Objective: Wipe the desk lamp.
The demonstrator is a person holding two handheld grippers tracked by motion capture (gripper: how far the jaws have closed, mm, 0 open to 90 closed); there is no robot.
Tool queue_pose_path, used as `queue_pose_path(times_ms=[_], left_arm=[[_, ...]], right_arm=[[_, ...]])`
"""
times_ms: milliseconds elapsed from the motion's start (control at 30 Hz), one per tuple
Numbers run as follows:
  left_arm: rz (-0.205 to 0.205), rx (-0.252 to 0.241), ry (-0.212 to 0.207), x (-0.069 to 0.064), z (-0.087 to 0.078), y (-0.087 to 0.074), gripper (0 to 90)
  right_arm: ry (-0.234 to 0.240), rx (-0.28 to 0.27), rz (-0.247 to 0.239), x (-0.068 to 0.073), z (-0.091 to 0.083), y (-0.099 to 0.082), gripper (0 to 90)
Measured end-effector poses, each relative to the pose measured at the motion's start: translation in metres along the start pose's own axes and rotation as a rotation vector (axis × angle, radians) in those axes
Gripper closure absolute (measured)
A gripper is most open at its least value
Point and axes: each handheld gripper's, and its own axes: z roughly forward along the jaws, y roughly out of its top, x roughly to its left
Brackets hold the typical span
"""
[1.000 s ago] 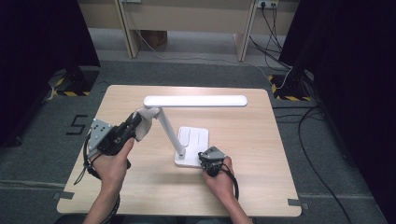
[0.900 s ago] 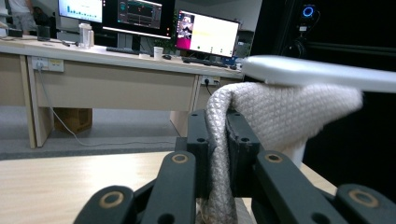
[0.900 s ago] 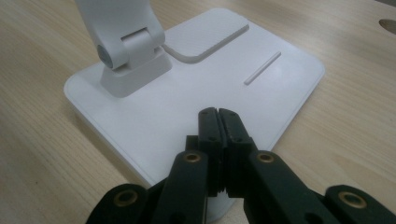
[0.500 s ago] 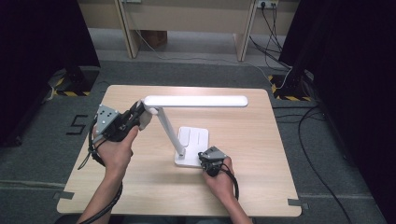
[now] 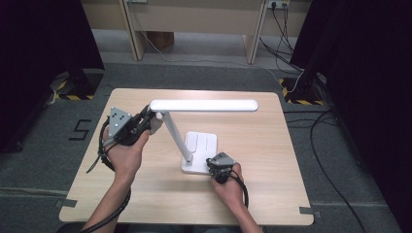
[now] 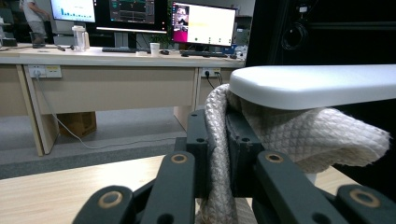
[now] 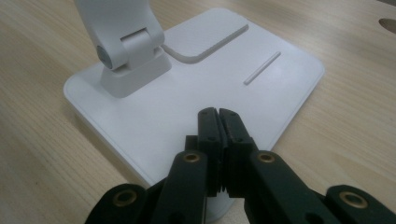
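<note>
Right gripper [image 5: 215, 168], nearest the person, jaws pressed together with nothing between them, tips resting on the near edge of the flat white square lamp base [image 5: 204, 145]. From the base a white jointed arm [image 5: 176, 135] slants up to the long white lamp head [image 5: 204, 105], lying level above the light wooden table [image 5: 272, 160]. Left gripper [image 5: 145, 120], jaws clamped on a cream waffle-weave cloth [image 6: 289, 135], which touches the underside of the head's left end.

The left gripper [image 5: 145, 122] holds a cloth [image 5: 155, 124] against the white lamp [image 5: 204, 105]; the right gripper [image 5: 214, 167] presses its base [image 5: 201, 145].
</note>
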Motion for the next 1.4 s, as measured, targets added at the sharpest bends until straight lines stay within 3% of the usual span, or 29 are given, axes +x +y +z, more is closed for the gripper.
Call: queue_pose_path(times_ms=[1400], left_arm=[[0.030,0.020,-0.020,-0.008,-0.001,-0.017,80.9]], right_arm=[[-0.001,0.001,-0.004,0.000,0.000,0.000,88.6]])
